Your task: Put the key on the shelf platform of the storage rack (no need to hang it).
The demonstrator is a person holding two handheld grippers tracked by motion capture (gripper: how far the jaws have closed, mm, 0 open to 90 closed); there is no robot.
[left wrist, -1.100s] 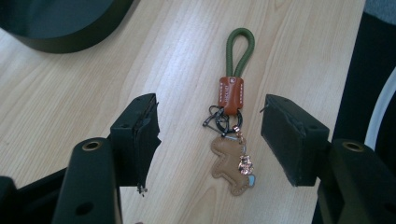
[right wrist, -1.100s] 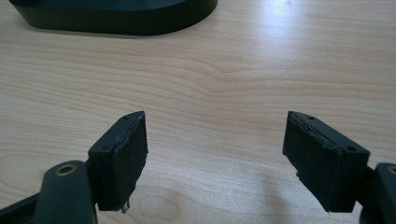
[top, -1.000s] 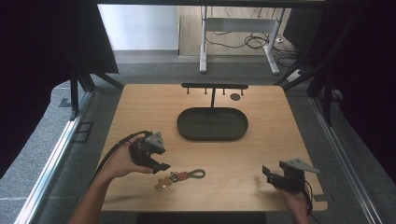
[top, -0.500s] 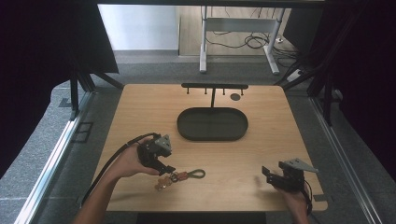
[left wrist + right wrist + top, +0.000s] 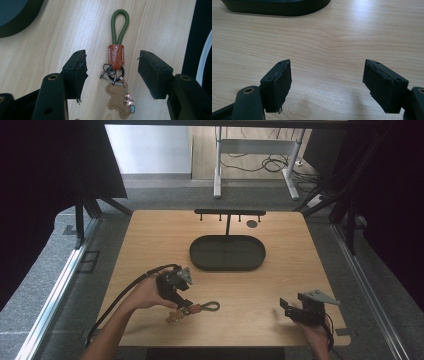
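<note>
A keychain (image 5: 199, 309) lies flat on the wooden table near its front: green cord loop, orange leather tab (image 5: 116, 56), metal rings and a tan leather figure (image 5: 120, 100). My left gripper (image 5: 184, 304) is low over it, and its open jaws have just been closing a little. In the left gripper view the left gripper (image 5: 113, 63) straddles the tab and rings, and its pads stand clear of both sides. My right gripper (image 5: 286, 306) rests open near the front right corner. In the right gripper view the right gripper (image 5: 327, 75) has bare wood between its jaws.
A black oval tray (image 5: 227, 268) sits at the table's middle, with its rim also in the left gripper view (image 5: 15, 25) and the right gripper view (image 5: 274, 7). Behind it stands a low black rack with pegs (image 5: 229, 212), beside a small dark disc (image 5: 252, 224).
My left hand has moved right and down over the keychain, so its jaws now straddle it. The right gripper has kept still.
</note>
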